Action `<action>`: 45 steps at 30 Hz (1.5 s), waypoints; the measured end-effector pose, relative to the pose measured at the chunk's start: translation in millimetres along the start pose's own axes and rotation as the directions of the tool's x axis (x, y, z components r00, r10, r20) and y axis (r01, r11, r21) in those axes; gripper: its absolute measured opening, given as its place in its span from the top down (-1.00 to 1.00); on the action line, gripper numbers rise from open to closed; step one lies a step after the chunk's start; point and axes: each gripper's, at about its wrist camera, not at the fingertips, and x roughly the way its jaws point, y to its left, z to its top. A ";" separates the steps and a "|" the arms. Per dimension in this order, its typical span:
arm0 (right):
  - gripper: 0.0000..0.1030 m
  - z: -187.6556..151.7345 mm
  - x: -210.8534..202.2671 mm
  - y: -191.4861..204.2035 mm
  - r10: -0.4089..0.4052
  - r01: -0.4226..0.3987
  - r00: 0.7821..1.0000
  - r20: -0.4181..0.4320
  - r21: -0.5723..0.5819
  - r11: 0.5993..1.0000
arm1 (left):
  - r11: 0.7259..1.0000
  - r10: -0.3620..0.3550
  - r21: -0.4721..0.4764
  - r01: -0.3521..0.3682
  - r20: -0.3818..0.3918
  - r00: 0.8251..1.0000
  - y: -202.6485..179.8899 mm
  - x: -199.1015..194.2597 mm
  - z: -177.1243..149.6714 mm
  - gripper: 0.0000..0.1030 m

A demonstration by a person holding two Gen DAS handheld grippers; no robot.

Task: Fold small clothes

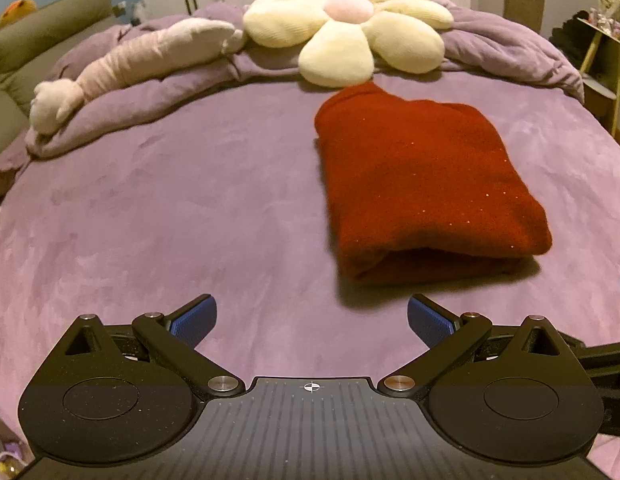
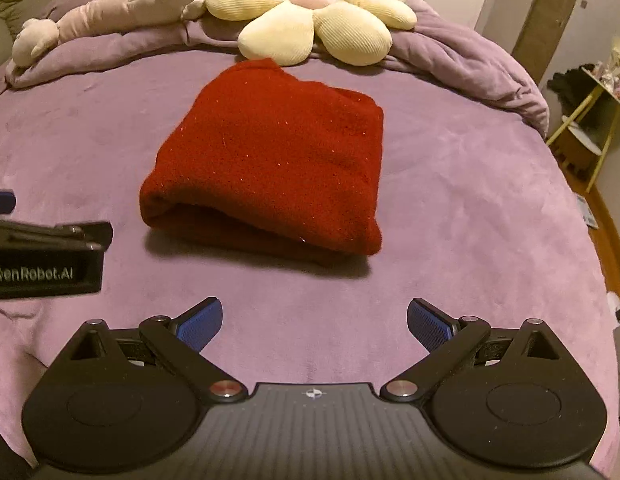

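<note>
A dark red knit garment [image 1: 421,184] lies folded into a thick rectangle on the purple bedspread [image 1: 170,220]; it also shows in the right wrist view [image 2: 270,160]. My left gripper [image 1: 311,320] is open and empty, hovering near the bed's front, with the garment ahead and to its right. My right gripper [image 2: 314,322] is open and empty, with the garment ahead and slightly to its left. The left gripper's body [image 2: 46,264] shows at the left edge of the right wrist view.
A cream flower-shaped cushion [image 1: 345,28] and a pale plush toy [image 1: 130,68] lie on a bunched purple duvet [image 1: 509,52] at the far side of the bed. A small shelf unit [image 2: 581,120] stands off the bed's right side.
</note>
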 end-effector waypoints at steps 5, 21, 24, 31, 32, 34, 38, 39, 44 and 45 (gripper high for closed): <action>-0.92 6.8 4.0 -6.4 0.016 -0.015 1.000 -0.017 0.075 0.997 | 1.000 -0.006 -0.004 0.006 -0.011 1.000 3.4 -0.2 -2.2 -1.00; -0.92 8.2 1.9 -9.3 0.026 -0.024 1.000 -0.012 0.132 0.991 | 1.000 -0.018 -0.002 0.018 -0.015 1.000 4.3 -1.0 -2.6 -1.00; -0.92 8.4 0.4 -9.9 0.028 -0.027 1.000 -0.007 0.131 0.991 | 1.000 -0.021 -0.003 0.021 -0.014 1.000 2.6 -2.3 -3.1 -1.00; -0.92 7.8 -1.2 -9.3 0.032 -0.030 0.999 -0.006 0.133 0.991 | 1.000 -0.022 0.004 0.022 -0.017 1.000 0.7 -1.7 -3.7 -1.00; -0.92 8.0 -1.0 -9.4 0.031 -0.030 0.999 -0.007 0.133 0.991 | 1.000 -0.022 0.004 0.022 -0.017 1.000 0.8 -1.4 -3.3 -1.00; -0.92 8.3 -1.3 -9.7 0.032 -0.031 0.999 -0.005 0.131 0.991 | 1.000 -0.021 0.005 0.021 -0.018 1.000 0.7 -1.2 -3.0 -1.00; -0.92 8.1 -1.5 -10.3 0.032 -0.031 0.999 -0.004 0.136 0.990 | 1.000 -0.019 0.006 0.019 -0.017 1.000 0.8 -0.8 -2.9 -1.00; -0.92 8.1 -1.4 -10.6 0.032 -0.031 0.999 -0.004 0.137 0.990 | 1.000 -0.018 0.005 0.018 -0.017 1.000 1.1 -0.8 -2.6 -1.00; -0.92 8.4 -1.9 -12.0 0.030 -0.030 1.000 -0.003 0.142 0.989 | 1.000 -0.020 0.006 0.020 -0.020 1.000 1.5 -0.3 -2.7 -1.00; -0.92 8.4 -2.1 -12.5 0.031 -0.030 1.000 -0.003 0.142 0.989 | 1.000 -0.023 0.006 0.023 -0.022 1.000 1.6 -0.1 -2.8 -1.00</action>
